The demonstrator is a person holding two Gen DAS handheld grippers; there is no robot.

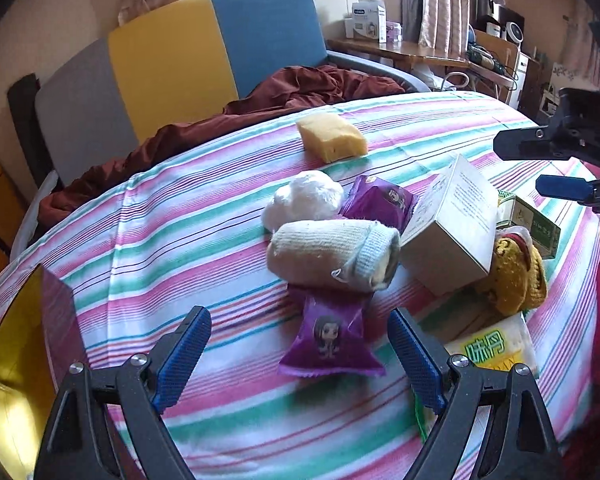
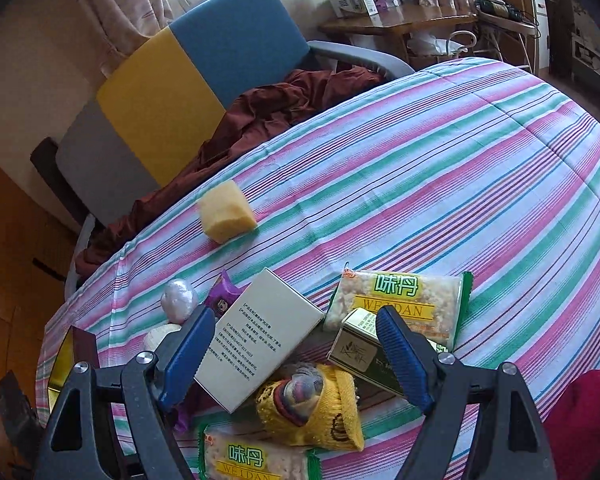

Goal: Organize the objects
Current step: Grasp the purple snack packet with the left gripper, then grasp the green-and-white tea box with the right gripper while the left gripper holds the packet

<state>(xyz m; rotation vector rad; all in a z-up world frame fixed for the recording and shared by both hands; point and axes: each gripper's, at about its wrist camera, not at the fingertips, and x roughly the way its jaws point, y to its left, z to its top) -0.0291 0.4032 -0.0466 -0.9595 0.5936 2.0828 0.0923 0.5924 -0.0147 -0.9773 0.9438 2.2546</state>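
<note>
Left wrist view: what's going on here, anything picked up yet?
Nothing is held. A person holds both grippers open over a pile on the striped cloth. The left gripper straddles a purple snack packet without pressing it, just below a rolled beige sock. The right gripper hovers above the white box and yellow sock. The yellow sponge lies apart.

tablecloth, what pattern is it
Tablecloth: pink, green and white stripes, clearest in the right wrist view.

Yellow sponge (image 1: 332,137) apart, rolled socks (image 1: 334,254), purple packets (image 1: 332,340), white box (image 1: 452,220) clustered on striped cloth (image 1: 180,220)
</note>
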